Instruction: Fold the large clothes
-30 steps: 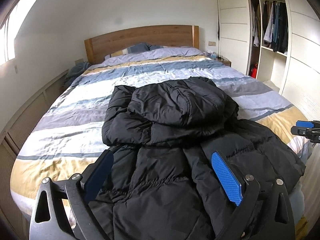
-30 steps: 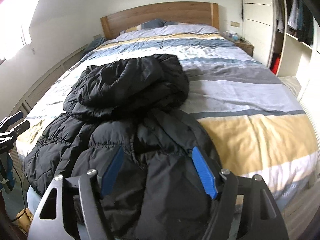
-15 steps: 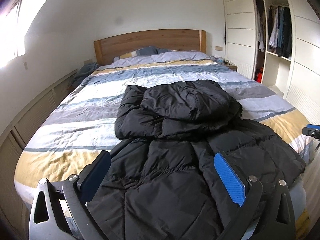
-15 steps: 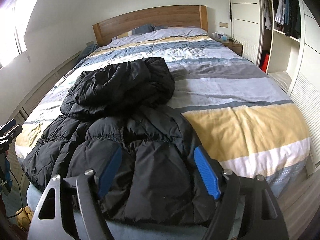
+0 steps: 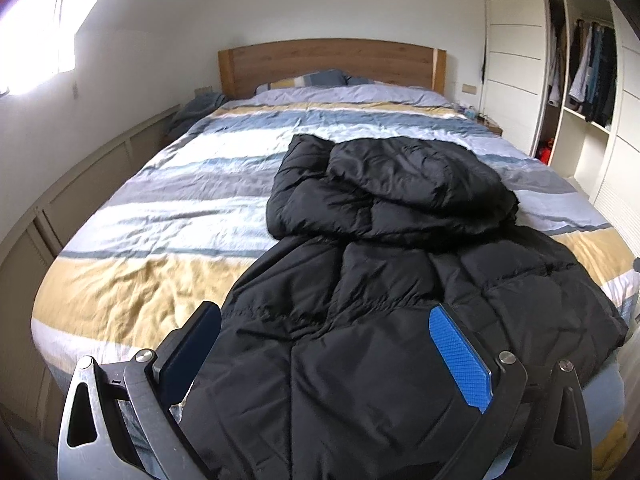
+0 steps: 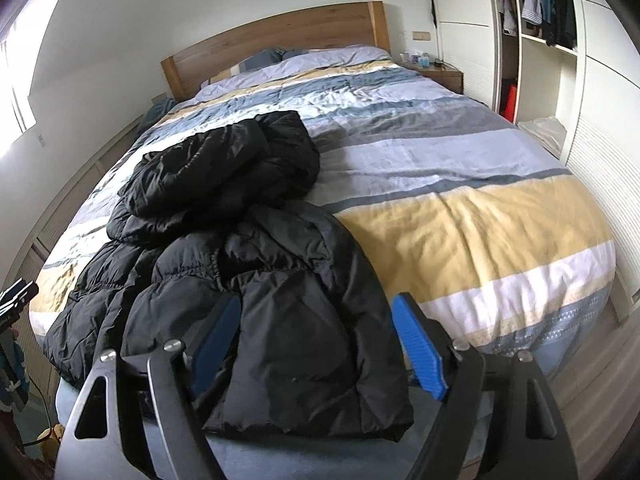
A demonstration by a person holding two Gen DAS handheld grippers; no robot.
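Observation:
A black puffer jacket (image 5: 384, 264) lies on the striped bed (image 5: 168, 216), its top part folded back into a bunched heap and its lower part hanging over the foot edge. It also shows in the right wrist view (image 6: 256, 264). My left gripper (image 5: 324, 344) is open, held above the jacket's near hem, touching nothing. My right gripper (image 6: 316, 340) is open above the jacket's right corner at the bed's foot, also empty. The tip of the left gripper (image 6: 16, 300) shows at the right wrist view's left edge.
The bed has a wooden headboard (image 5: 328, 64) and pillows (image 5: 316, 80). An open wardrobe (image 5: 588, 92) with hanging clothes stands to the right, a nightstand (image 6: 440, 74) beside the headboard. A low panelled wall (image 5: 80, 184) runs along the bed's left side.
Both grippers have drawn back from the bed and risen, so more of the jacket and bed edge shows. Both stay open. The jacket has not moved.

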